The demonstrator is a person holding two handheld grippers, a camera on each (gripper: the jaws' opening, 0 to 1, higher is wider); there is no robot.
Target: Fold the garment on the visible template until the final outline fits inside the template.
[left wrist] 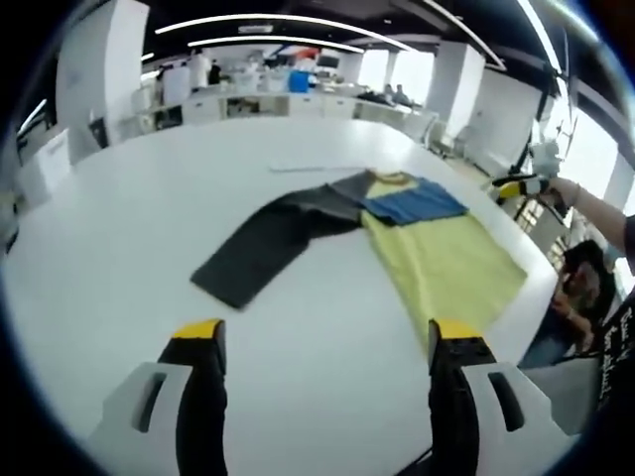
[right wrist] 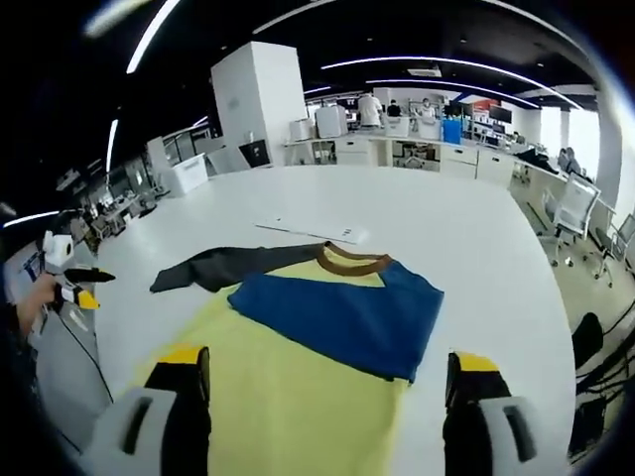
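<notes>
left gripper (left wrist: 330,347) and right gripper (right wrist: 329,379), jaws wide, holding nothing, above white table (left wrist: 119,228); garment (right wrist: 327,337) lies flat, blue sleeve (right wrist: 347,312) folded across yellow body, grey sleeve (left wrist: 268,243) outstretched.

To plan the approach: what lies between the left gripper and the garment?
Only bare white table lies between the left gripper and the garment, seen in the left gripper view.

Right tongs (right wrist: 327,397) agape, nothing between jaws, above yellow body of garment (right wrist: 298,387). Blue sleeve (right wrist: 342,312) folded across chest just ahead. Dark grey sleeve (right wrist: 228,266) extended ahead-left. Brown collar (right wrist: 352,261) further ahead. Flat on white counter (right wrist: 466,238). Left tongs (right wrist: 79,288) far left.
</notes>
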